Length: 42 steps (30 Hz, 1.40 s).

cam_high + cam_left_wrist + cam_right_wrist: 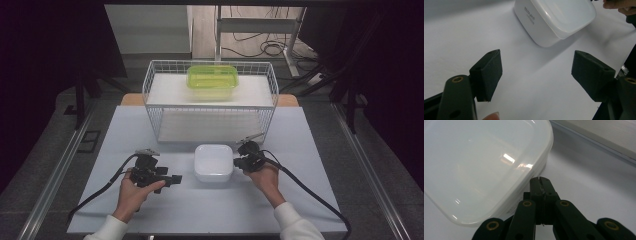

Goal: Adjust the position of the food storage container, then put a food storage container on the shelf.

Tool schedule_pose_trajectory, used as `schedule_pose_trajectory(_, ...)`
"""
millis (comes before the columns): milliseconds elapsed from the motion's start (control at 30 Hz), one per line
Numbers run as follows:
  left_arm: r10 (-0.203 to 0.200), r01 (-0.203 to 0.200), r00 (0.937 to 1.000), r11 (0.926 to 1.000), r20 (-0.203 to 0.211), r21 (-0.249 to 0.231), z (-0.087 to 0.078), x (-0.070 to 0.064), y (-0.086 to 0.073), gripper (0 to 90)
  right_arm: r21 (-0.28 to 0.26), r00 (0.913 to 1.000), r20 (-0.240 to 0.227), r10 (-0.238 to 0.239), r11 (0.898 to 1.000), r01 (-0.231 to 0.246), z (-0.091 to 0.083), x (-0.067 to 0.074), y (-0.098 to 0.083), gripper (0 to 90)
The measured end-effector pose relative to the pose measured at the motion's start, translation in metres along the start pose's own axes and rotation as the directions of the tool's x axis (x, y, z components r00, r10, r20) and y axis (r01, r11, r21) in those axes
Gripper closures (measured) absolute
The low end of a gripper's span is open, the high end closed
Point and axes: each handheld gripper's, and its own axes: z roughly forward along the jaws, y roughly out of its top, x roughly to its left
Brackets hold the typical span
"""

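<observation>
Left gripper (167,179) first: I'm holding it low over the white bench (150,130), fingers (487,72) spread wide with nothing between them. In the left gripper view the white lidded plastic container (554,20) lies ahead and up-right of the fingers, well apart, with bare bench in the gap.

Centre: the container (213,162) sits on the bench just in front of the white wire rack (210,100), between my two hands. It's a rounded square, so no real long axis to line up on. A green translucent lidded box (212,76) is on the rack's top shelf, well clear of this.

Right gripper (241,161): fingers (541,187) pressed together, nothing in them. In the right gripper view the tips sit just beside the container's near corner, right under the lid rim; I can't tell if they touch the wall.

Key relation: the container lies to the right of the left fingers and to the left of the right ones, and the right hand is much nearer. My read is the right does the next contact at that edge, but it would have to open to take the rim; left needs a reach in first.
</observation>
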Motion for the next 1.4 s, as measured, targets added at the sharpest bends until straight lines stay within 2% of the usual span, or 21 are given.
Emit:
schedule_pose_trajectory(133,-0.019,0.019,0.9998,0.9992,-0.010,-0.036,-0.005,0.000,0.001,23.8,-0.022,0.9992,0.032,-0.024,0.999,0.024,-0.011,-0.003,-0.002,88.6)
schedule_pose_trajectory(267,-0.031,0.030,0.9993,0.9962,-0.022,-0.082,-0.010,0.000,0.002,23.9,-0.071,0.9992,0.040,0.006,0.997,-0.003,-0.029,-0.012,-0.012,87.7)
schedule_pose_trajectory(333,-0.031,0.029,0.9992,0.9959,-0.024,-0.085,-0.011,0.000,0.002,24.0,-0.082,0.9990,0.043,0.013,0.997,-0.009,-0.034,-0.014,-0.015,84.5)
schedule_pose_trajectory(367,-0.031,0.029,0.9993,0.9954,-0.021,-0.091,-0.011,0.000,0.002,24.0,-0.117,0.9991,0.031,0.029,0.993,-0.025,-0.043,-0.018,-0.022,72.3)
schedule_pose_trajectory(500,-0.032,0.031,0.9994,0.9942,-0.016,-0.103,-0.013,0.000,0.002,24.0,-0.172,0.9985,0.006,0.054,0.984,-0.052,-0.058,-0.020,-0.031,44.3)
schedule_pose_trajectory(567,-0.034,0.032,0.9993,0.9932,-0.014,-0.112,-0.015,0.000,0.003,24.0,-0.206,0.9974,-0.014,0.071,0.976,-0.072,-0.065,-0.021,-0.037,34.7)
schedule_pose_trajectory(600,-0.034,0.032,0.9993,0.9932,-0.014,-0.112,-0.015,0.000,0.003,24.0,-0.206,0.9974,-0.014,0.071,0.976,-0.072,-0.065,-0.021,-0.037,34.7)
schedule_pose_trajectory(633,-0.040,0.039,0.9992,0.9922,-0.007,-0.119,-0.015,0.000,0.003,24.0,-0.220,0.9953,-0.042,0.087,0.971,-0.094,-0.068,-0.023,-0.038,32.0)
schedule_pose_trajectory(667,-0.041,0.041,0.9991,0.9918,-0.003,-0.121,-0.015,0.000,0.004,24.1,-0.236,0.9895,-0.095,0.109,0.963,-0.129,-0.072,-0.026,-0.041,29.3)
schedule_pose_trajectory(733,-0.045,0.045,0.9990,0.9918,0.004,-0.120,-0.014,0.001,0.004,24.1,-0.254,0.9818,-0.141,0.127,0.954,-0.160,-0.076,-0.029,-0.043,28.4)
schedule_pose_trajectory(767,-0.044,0.044,0.9990,0.9920,0.003,-0.118,-0.013,0.001,0.004,24.1,-0.268,0.9672,-0.204,0.151,0.941,-0.204,-0.077,-0.032,-0.045,27.5)
schedule_pose_trajectory(800,-0.044,0.044,0.9990,0.9920,0.003,-0.118,-0.013,0.001,0.004,24.1,-0.268,0.9672,-0.204,0.151,0.941,-0.204,-0.077,-0.032,-0.045,27.5)
schedule_pose_trajectory(867,-0.053,0.054,0.9985,0.9908,0.015,-0.124,-0.013,0.001,0.005,23.8,-0.271,0.9564,-0.235,0.174,0.933,-0.236,-0.077,-0.035,-0.046,26.2)
schedule_pose_trajectory(933,-0.057,0.059,0.9982,0.9898,0.019,-0.130,-0.014,0.000,0.005,23.7,-0.269,0.9563,-0.235,0.174,0.934,-0.236,-0.077,-0.036,-0.046,25.8)
schedule_pose_trajectory(1067,-0.069,0.073,0.9970,0.9877,0.036,-0.138,-0.014,0.000,0.005,23.1,-0.262,0.9447,-0.267,0.191,0.929,-0.261,-0.073,-0.038,-0.043,24.0)
schedule_pose_trajectory(1133,-0.071,0.076,0.9967,0.9874,0.040,-0.139,-0.014,0.000,0.005,23.2,-0.255,0.9424,-0.271,0.196,0.929,-0.267,-0.072,-0.038,-0.043,24.0)
schedule_pose_trajectory(1167,-0.084,0.092,0.9948,0.9857,0.057,-0.141,-0.013,0.000,0.006,23.3,-0.250,0.9385,-0.282,0.199,0.929,-0.272,-0.071,-0.038,-0.043,24.0)
schedule_pose_trajectory(1333,-0.105,0.118,0.9900,0.9821,0.094,-0.146,-0.009,0.003,0.010,24.9,-0.256,0.9314,-0.307,0.196,0.926,-0.279,-0.069,-0.037,-0.042,23.6)
schedule_pose_trajectory(1400,-0.122,0.138,0.9866,0.9791,0.108,-0.150,-0.006,0.004,0.014,25.4,-0.262,0.9248,-0.324,0.199,0.921,-0.290,-0.069,-0.037,-0.041,24.9)
